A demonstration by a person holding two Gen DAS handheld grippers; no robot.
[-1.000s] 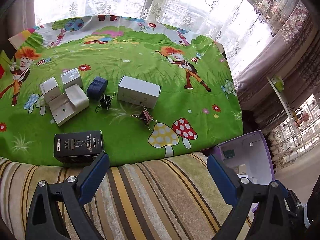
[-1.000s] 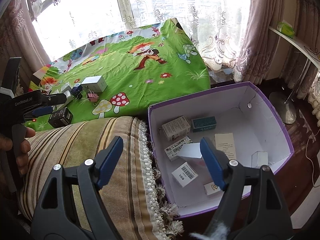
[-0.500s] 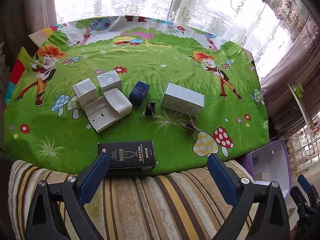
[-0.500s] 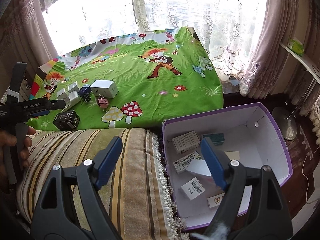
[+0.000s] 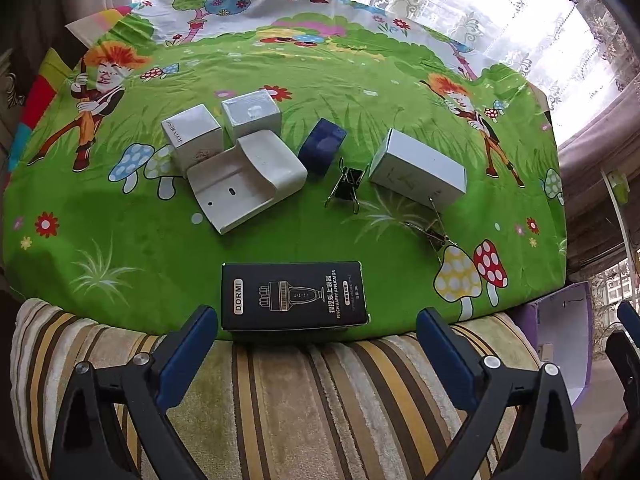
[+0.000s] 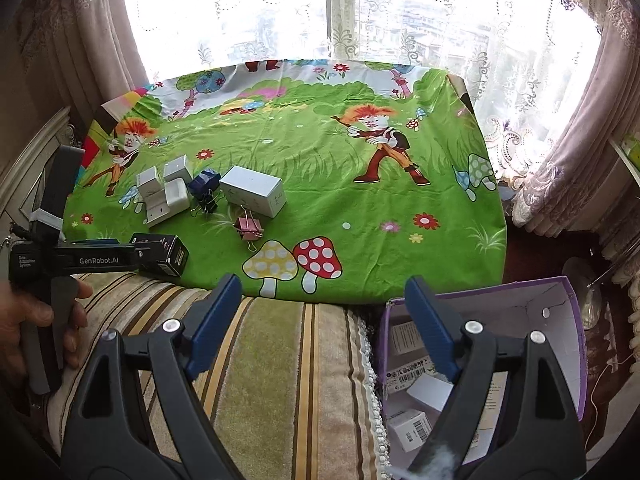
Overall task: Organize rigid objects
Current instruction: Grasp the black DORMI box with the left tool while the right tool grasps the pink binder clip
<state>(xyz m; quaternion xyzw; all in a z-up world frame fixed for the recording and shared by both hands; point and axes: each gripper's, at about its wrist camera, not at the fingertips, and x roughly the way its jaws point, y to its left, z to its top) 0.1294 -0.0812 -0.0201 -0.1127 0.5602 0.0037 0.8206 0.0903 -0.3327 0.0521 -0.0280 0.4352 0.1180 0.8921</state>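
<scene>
Left wrist view: left gripper (image 5: pixel 316 332) spread wide, nothing between the blue pads, poised over a striped cushion (image 5: pixel 304 408). At twelve o'clock just past the fingertips, a black box (image 5: pixel 294 296) flat on the near edge of the green cartoon cloth (image 5: pixel 360 72). Farther up at eleven o'clock, two white cubes (image 5: pixel 192 136) side by side, with a white plastic holder (image 5: pixel 244 180) touching them in front. At twelve, a dark blue box (image 5: pixel 322 146) and just beside it a black binder clip (image 5: pixel 346 184). At one o'clock, a long white carton (image 5: pixel 418 166), a pink binder clip (image 5: pixel 434 236) near its front corner. At three o'clock, the purple bin (image 5: pixel 568 336), partly visible.

Right wrist view: right gripper (image 6: pixel 322 320) wide apart and empty, jaws just having opened a little further, over the same cushion. At four o'clock, the purple bin, several small cartons (image 6: pixel 408 424) lying inside. At nine o'clock, a person's hand (image 6: pixel 36 320) clasping the left gripper's handle, with the black box right behind its tip. At eleven, the white and blue boxes clustered with both clips.
</scene>
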